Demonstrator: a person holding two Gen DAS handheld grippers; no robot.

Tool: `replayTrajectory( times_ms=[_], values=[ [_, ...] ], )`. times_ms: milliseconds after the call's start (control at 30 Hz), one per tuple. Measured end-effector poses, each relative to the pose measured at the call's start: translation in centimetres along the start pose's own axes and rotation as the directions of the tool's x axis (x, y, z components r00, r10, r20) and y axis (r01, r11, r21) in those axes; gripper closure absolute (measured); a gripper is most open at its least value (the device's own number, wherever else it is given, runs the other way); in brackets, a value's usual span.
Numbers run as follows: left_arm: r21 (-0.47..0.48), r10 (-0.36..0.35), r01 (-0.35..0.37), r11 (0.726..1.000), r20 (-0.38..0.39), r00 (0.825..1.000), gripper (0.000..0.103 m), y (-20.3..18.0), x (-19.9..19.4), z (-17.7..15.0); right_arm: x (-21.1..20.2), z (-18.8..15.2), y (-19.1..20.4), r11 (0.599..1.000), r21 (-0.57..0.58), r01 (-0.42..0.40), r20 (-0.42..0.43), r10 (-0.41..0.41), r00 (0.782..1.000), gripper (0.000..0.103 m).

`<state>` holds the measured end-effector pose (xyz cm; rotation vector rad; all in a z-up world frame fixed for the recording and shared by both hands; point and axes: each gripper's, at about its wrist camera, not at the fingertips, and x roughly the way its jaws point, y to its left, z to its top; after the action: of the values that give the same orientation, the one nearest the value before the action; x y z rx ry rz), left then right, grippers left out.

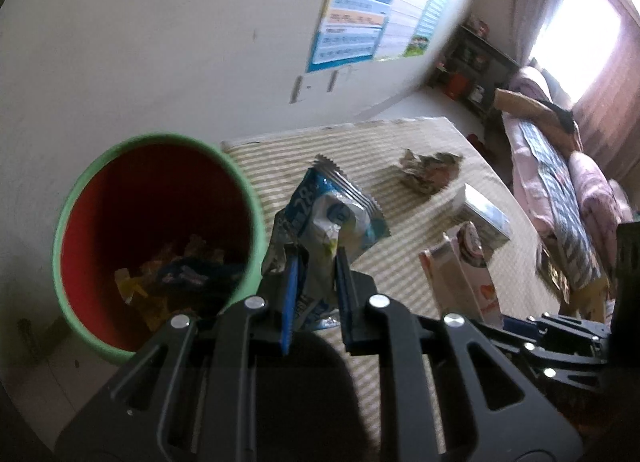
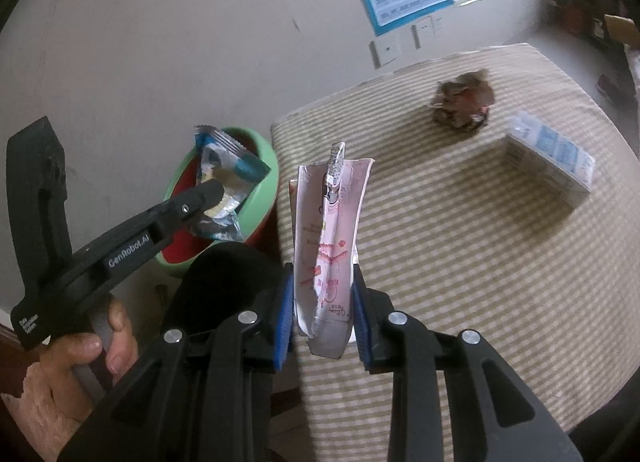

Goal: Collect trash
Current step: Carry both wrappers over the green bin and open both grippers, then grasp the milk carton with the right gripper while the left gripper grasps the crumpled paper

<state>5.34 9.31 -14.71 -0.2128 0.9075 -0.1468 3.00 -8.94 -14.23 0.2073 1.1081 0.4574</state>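
My left gripper point(image 1: 316, 258) is shut on a blue and white snack wrapper point(image 1: 332, 213) and holds it just right of a green-rimmed red bin point(image 1: 156, 238) that has wrappers inside. In the right wrist view the left gripper point(image 2: 212, 189) holds that wrapper point(image 2: 224, 169) over the bin point(image 2: 260, 197). My right gripper point(image 2: 322, 286) is shut on a pink pouch point(image 2: 328, 246), held above the left edge of the striped bed point(image 2: 460, 262). A crumpled wrapper point(image 2: 464, 101) and a blue and white box point(image 2: 552, 153) lie on the bed.
The bin stands on the floor against a white wall, beside the bed's corner. A poster point(image 1: 380, 9) hangs on the wall. A sofa with pink bedding point(image 1: 560, 165) and a dark shelf point(image 1: 476, 61) stand at the far right.
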Motion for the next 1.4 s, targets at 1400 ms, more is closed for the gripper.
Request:
replayTrajectory(
  times_ms=[1400],
  values=[
    [-0.297,0.181,-0.176,0.939,-0.009,0.983,0.057,14.5,-1.2,-0.4,9.0,8.3,9.5,0.974,-0.199,-0.110,-0.082,0.095,0.992,0.053]
  ],
)
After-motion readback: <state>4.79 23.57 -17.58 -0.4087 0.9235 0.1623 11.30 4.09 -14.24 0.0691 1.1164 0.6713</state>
